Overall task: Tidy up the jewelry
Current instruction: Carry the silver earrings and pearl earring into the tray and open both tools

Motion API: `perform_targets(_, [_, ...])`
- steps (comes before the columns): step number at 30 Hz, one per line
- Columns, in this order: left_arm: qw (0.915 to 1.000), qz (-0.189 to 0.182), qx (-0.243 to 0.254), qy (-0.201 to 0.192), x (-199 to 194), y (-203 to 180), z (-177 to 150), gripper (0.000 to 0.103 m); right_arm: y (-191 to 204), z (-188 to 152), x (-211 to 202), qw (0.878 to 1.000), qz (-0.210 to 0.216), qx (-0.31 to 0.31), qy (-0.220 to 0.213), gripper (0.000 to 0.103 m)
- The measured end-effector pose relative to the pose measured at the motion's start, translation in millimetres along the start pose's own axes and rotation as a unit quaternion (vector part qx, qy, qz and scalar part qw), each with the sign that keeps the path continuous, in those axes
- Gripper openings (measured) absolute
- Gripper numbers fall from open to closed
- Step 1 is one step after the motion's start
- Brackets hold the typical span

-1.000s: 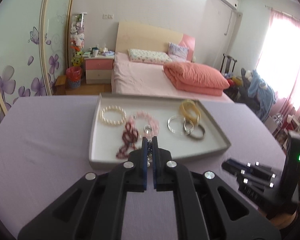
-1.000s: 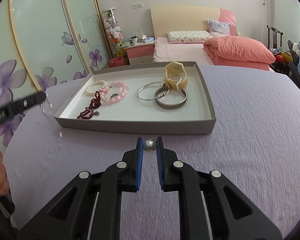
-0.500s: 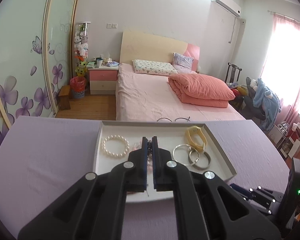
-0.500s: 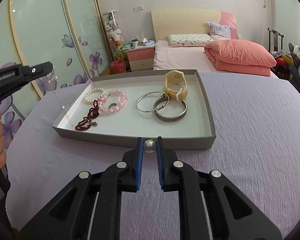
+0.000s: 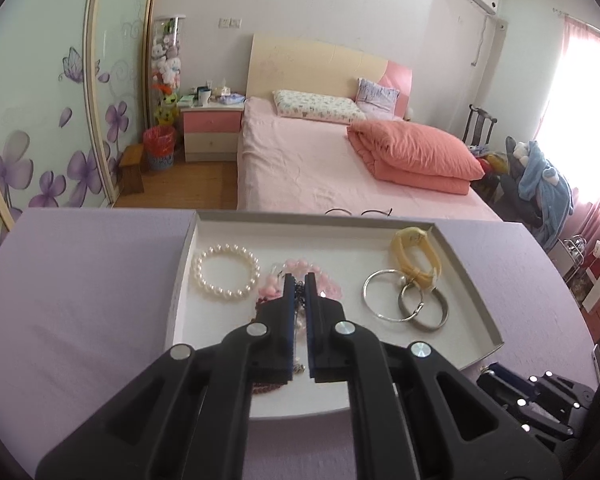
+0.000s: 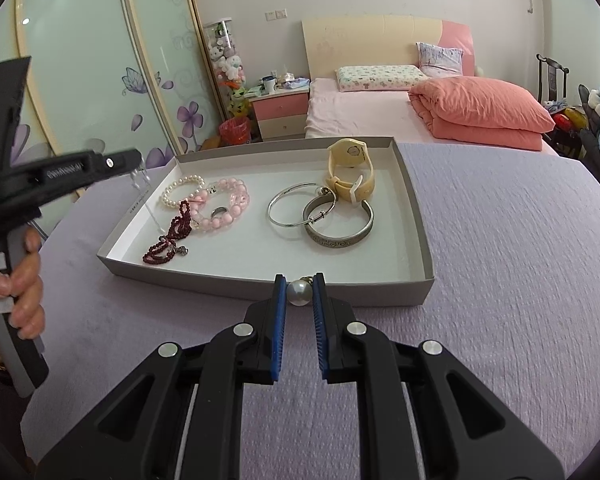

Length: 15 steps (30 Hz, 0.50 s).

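Left gripper advanced over tray; jaws opening, dark beads between.

Bright window glare, fisheye-warped edges

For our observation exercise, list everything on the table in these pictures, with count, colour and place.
tray: one, grey, on the cloth
cloth: one, lilac, covering the table
pearl bracelet: one, white, tray's far left
pink bracelet: one, beside the pearl bracelet
bead string: one, dark red, tray's near left
silver bangles: three, overlapping, tray's right half
watch: one, yellow, far right corner
left gripper: black, over the tray, fingers opening, dark beaded piece between them
right gripper: black, before the tray, fingers shut on a pearl
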<state>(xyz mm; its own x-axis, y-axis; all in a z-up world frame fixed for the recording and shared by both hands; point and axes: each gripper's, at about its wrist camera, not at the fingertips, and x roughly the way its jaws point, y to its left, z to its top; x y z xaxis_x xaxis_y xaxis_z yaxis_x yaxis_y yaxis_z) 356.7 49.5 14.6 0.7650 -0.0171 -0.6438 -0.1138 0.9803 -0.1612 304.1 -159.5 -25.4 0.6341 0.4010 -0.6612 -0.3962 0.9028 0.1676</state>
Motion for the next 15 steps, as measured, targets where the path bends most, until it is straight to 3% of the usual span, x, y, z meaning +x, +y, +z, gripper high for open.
perform_targets(2, [1.0000,0.002,-0.002,-0.003,-1.6,2.3,-3.3,0.034,0.4,0.3,-0.2,1.000,-0.001,0.000,0.000,0.014])
perform_targets(6, [0.9997,0.007,-0.014,-0.016,-13.0,12.3,-7.5,0.049,2.0,2.6,0.1,1.000,-0.003,-0.002,-0.001,0.014])
perform_targets(8, [0.9993,0.011,-0.024,-0.026,-20.9,19.7,-10.2,0.066,3.3,5.5,0.6,1.000,-0.006,-0.004,-0.003,0.014])
perform_targets(11, [0.9986,0.021,-0.027,-0.040,-33.8,30.8,-17.5,0.080,5.6,12.8,1.4,1.000,-0.011,-0.008,-0.008,0.014])
perform_targets(15, [0.9984,0.018,-0.030,-0.045,-47.6,43.6,-31.4,0.089,11.9,25.8,7.4,1.000,-0.020,-0.016,-0.018,0.014])
